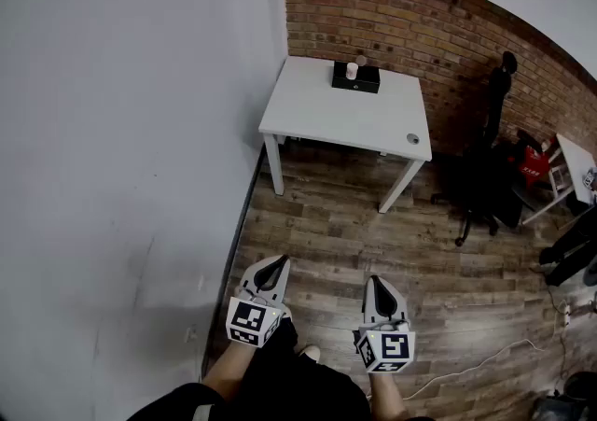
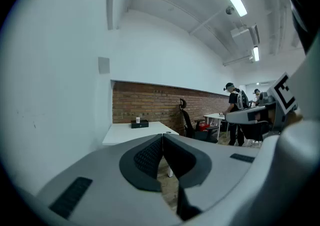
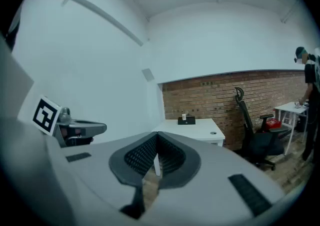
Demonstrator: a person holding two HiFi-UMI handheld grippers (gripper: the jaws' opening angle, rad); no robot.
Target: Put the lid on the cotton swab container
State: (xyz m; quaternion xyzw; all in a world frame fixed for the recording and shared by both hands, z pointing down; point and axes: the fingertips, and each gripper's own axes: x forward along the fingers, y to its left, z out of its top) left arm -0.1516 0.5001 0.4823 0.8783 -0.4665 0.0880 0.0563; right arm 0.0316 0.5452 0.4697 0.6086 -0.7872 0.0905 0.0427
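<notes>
Jaws of left gripper [image 1: 277, 262] and right gripper [image 1: 378, 283] together, empty; lid [image 1: 412, 138] on table [image 1: 326, 109].

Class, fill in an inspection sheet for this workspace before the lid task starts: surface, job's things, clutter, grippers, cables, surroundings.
Surface: white table against the brick wall, well ahead of the person.
Job's things: small white container on or just behind a black box; small round piece, probably the lid, near the table's front right corner.
Clutter: nothing seen.
Grippers: left gripper and right gripper both shut, empty, short of the table.
Cables: white cable on the wooden floor, right.
Surroundings: black office chair beside the table.
</notes>
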